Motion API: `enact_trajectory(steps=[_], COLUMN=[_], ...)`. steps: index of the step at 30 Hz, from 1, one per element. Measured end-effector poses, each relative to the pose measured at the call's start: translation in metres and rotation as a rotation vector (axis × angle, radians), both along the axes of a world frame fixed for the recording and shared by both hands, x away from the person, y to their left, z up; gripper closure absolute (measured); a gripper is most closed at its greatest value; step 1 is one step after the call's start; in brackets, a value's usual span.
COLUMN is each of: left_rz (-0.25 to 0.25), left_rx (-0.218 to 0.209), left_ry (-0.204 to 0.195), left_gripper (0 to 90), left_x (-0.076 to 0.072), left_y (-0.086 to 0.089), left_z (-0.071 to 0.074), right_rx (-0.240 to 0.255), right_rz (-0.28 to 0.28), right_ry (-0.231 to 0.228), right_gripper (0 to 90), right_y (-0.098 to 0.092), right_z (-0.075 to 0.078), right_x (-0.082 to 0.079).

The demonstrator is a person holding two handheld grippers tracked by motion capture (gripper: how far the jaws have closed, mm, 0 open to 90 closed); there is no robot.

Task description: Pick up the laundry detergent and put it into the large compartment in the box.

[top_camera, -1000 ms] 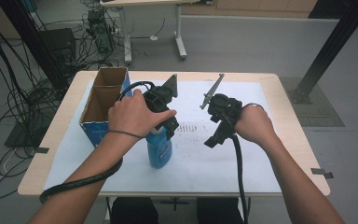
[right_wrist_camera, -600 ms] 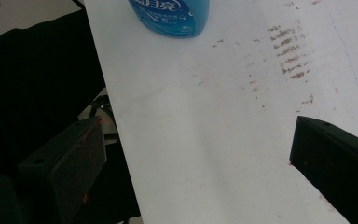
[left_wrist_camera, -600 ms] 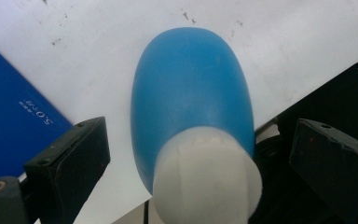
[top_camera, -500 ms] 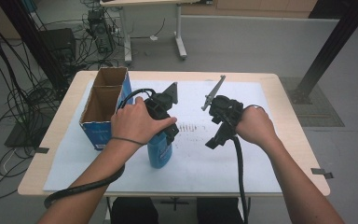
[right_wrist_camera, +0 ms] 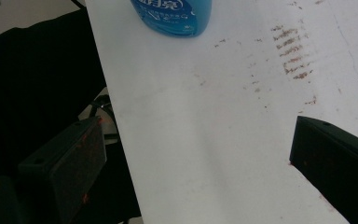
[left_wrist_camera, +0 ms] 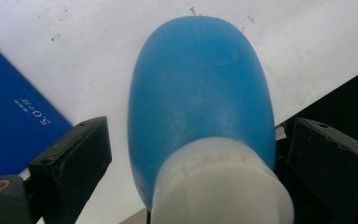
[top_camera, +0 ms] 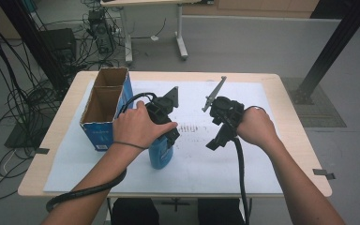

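L claw (left_wrist_camera: 191,154) spread wide round blue bottle (left_wrist_camera: 200,93), now nearer the person; R claw (right_wrist_camera: 196,154) spread, empty.

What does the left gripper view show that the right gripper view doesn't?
Left gripper view: the white cap of the blue bottle, sitting between the left gripper's open fingers, with a gap to the left one, and the blue carton with its printed side.

Right gripper view: reddish-brown smudges on the white sheet, the bottle's label, and the right gripper open over bare sheet.

Both: the blue bottle and the white sheet.
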State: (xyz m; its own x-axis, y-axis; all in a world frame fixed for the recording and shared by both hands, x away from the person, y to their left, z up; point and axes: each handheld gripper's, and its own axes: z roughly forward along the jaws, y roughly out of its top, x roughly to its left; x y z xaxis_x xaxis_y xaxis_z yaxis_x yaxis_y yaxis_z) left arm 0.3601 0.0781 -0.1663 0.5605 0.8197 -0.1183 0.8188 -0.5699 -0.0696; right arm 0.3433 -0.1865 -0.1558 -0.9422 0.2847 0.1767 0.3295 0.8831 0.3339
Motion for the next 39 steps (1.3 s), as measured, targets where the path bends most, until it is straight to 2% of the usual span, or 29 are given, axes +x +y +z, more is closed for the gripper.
enact_trajectory(steps=[10, 24, 39], left_rz=[0.015, -0.001, -0.004], left_rx=[0.012, 0.04, 0.045], left_ry=[-0.011, -0.017, -0.018], left_gripper=[16.5, 35.5, 37.1], left_x=[-0.001, -0.003, -0.003], left_y=[-0.003, -0.012, -0.012], left_z=[-0.003, -0.001, -0.001], right_rx=[0.001, -0.002, -0.003], right_rz=[0.004, -0.004, -0.008], right_ry=[0.0, -0.01, -0.015], right_gripper=[3.4, 3.4, 3.4], right_y=[0.001, -0.001, 0.001], right_z=[-0.001, 0.0, 0.0], right_x=[0.001, -0.001, -0.003])
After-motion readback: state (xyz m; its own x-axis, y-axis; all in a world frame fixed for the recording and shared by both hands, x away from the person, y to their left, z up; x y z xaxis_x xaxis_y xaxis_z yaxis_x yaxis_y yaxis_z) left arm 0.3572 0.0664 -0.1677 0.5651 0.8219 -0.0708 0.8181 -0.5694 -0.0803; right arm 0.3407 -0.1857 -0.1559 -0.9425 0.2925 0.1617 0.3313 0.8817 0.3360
